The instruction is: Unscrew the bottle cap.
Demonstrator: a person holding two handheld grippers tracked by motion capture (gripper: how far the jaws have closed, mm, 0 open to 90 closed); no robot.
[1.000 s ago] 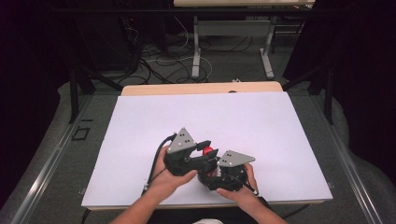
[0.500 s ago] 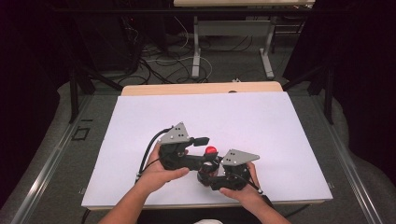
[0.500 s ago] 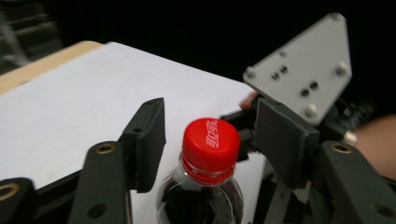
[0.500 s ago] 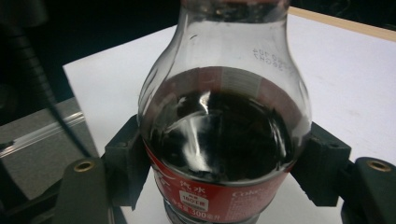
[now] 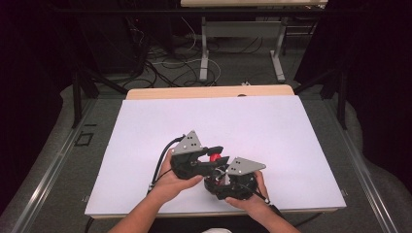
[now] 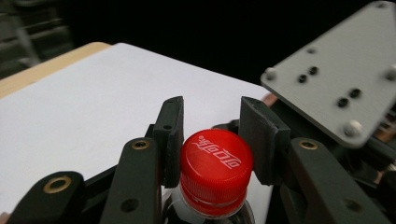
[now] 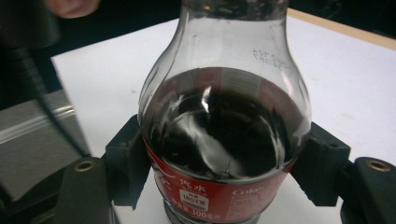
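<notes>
the left gripper [image 6: 211, 140] has its jaws pressed on the red cap [image 6: 216, 163] of a cola bottle [image 7: 224, 140] (dark drink inside), the right gripper [image 7: 224, 175] clamps its labelled body, both at six o'clock on the white counter [image 5: 272, 121], hands [image 5: 170, 182] behind.

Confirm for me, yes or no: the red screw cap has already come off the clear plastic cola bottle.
No: in the left gripper view the red screw cap sits on the bottle's neck between the left gripper's jaws.

Bottle [image 7: 224, 140] stands on the table [image 5: 291, 126], near edge; cap [image 6: 215, 161] on top.
</notes>
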